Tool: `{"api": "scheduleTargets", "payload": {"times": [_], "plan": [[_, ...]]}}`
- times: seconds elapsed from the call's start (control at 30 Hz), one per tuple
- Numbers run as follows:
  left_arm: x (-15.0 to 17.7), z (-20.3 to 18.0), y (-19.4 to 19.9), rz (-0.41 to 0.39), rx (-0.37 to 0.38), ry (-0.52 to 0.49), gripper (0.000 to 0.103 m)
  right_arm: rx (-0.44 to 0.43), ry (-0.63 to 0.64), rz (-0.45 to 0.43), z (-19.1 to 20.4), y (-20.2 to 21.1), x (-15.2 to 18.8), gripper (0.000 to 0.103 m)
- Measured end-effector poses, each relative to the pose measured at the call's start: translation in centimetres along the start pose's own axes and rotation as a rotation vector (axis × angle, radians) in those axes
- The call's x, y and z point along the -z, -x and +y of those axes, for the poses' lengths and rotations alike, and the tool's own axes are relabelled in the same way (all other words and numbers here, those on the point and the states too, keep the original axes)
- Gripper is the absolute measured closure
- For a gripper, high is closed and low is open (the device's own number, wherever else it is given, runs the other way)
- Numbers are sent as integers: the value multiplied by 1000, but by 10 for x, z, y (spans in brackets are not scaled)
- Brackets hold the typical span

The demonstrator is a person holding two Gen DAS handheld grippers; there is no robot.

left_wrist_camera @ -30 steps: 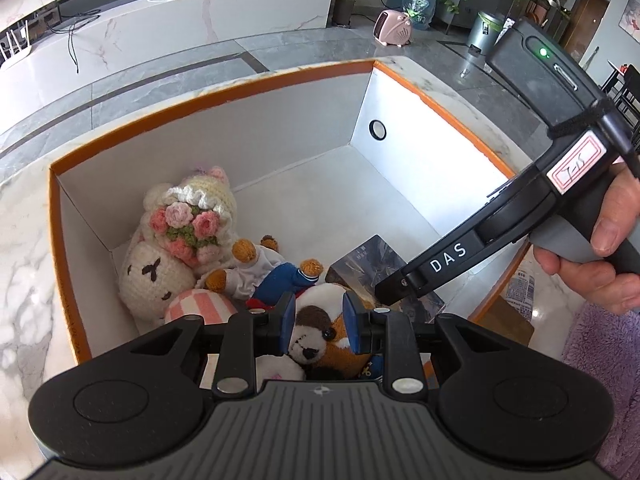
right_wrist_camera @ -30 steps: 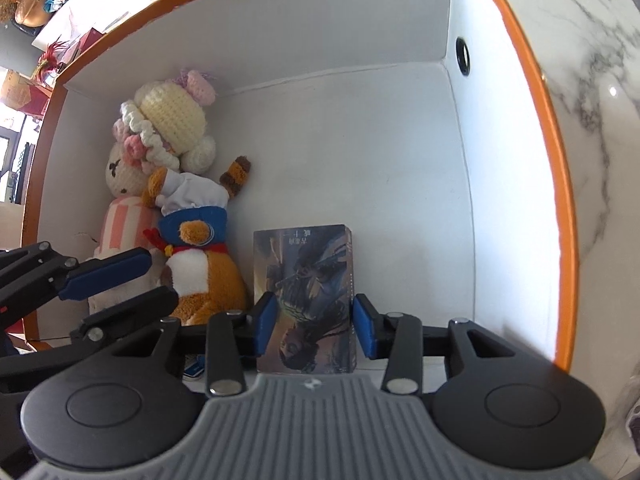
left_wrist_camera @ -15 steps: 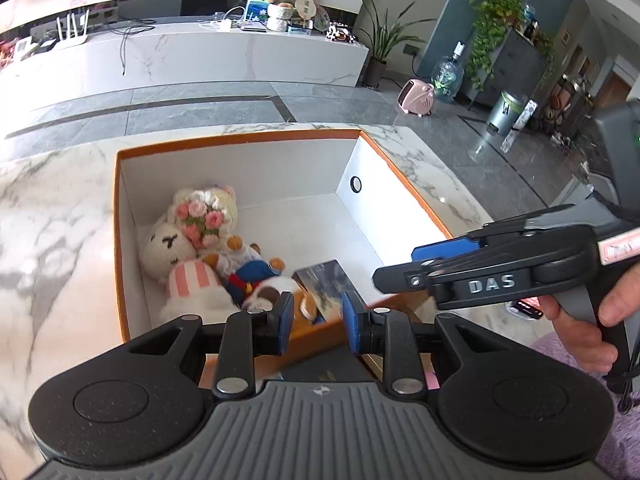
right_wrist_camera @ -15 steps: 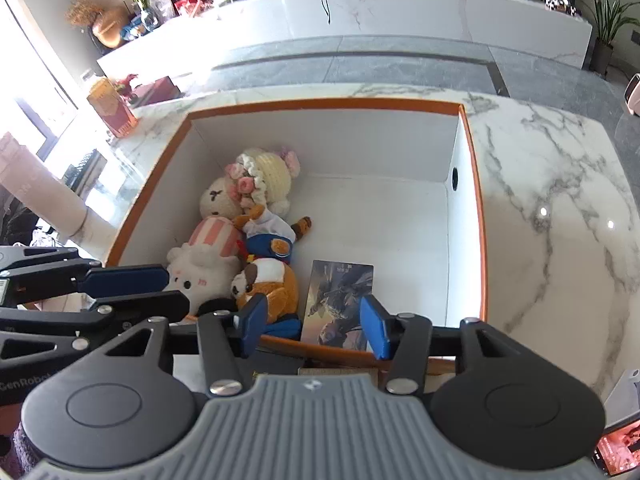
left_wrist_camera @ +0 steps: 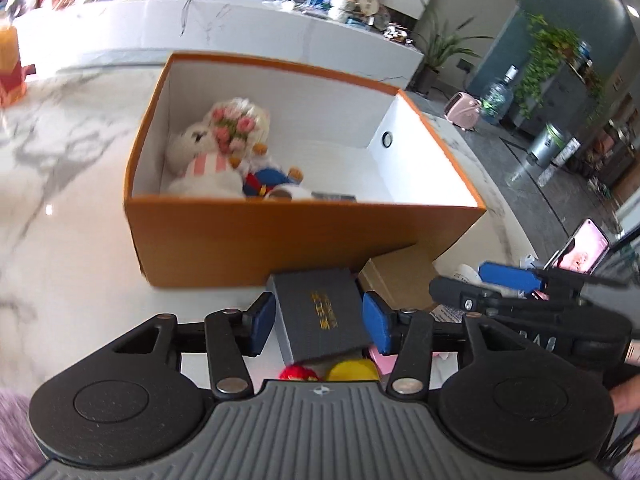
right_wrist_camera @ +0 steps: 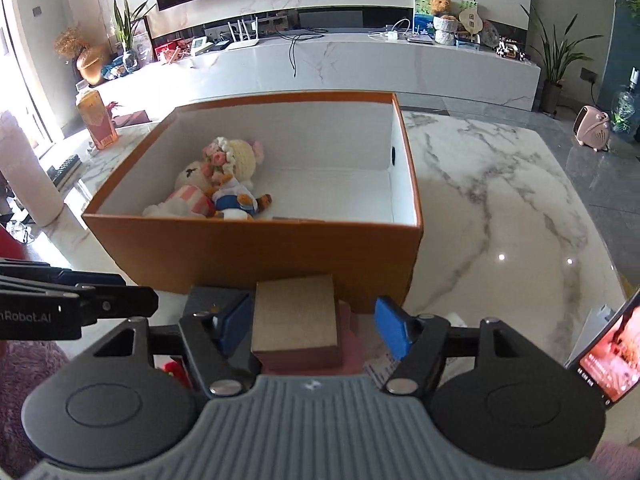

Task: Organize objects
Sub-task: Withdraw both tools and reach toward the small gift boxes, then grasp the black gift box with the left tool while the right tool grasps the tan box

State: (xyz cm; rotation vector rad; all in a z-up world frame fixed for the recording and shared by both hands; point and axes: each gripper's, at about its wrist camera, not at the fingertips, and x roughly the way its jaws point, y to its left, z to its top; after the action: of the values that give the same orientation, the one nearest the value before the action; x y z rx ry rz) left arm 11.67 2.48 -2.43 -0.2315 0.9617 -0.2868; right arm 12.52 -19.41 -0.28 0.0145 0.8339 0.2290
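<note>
Fingers (left_wrist_camera: 380, 330) of both grippers have just been opening, left straddling the grey book (left_wrist_camera: 322, 314), right the tan box (right_wrist_camera: 296, 312), untouched

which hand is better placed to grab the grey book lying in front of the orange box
Left. The grey book lies right between the open jaws of the left gripper. The right gripper, also open, is lined up on the brown box beside it instead.

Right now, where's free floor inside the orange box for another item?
Free: the white floor of the orange box from the plush toys across to the right wall with the hole, behind the book at the front wall. Crowded: the left end, where the toys pile.
</note>
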Motion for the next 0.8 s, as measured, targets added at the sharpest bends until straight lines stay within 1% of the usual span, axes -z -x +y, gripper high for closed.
{"api": "scheduleTargets", "payload": {"times": [0.03,0.13,0.23,0.4,0.47,0.5,0.53,0.57,0.63,0.73,0.8], "plan": [[3,1,-4,5,-2,15,43,1,-3,9,0,-4,7,30],[9,1,-16,24,-16,35,40,-14,3,31,0,-16,23,29],[10,-2,-24,10,-25,46,26,-5,22,17,1,-21,32,27],[10,-6,-34,15,-77,67,26,-38,19,-16,1,-28,29,28],[9,-5,-37,24,-83,82,26,-35,35,-26,4,-31,28,31],[9,-5,-39,31,-84,93,25,-46,40,-30,4,-31,28,34],[9,-6,-41,37,-85,97,24,-61,37,-34,4,-32,28,40],[9,-7,-43,44,-88,98,22,-74,34,-35,4,-32,28,42],[8,-9,-47,52,-88,98,20,-64,35,-38,3,-30,28,42],[7,-15,-53,65,-96,97,18,-22,32,-50,-2,-26,31,42],[5,-21,-59,79,-116,82,18,9,28,-63,-7,-22,33,42]]}}
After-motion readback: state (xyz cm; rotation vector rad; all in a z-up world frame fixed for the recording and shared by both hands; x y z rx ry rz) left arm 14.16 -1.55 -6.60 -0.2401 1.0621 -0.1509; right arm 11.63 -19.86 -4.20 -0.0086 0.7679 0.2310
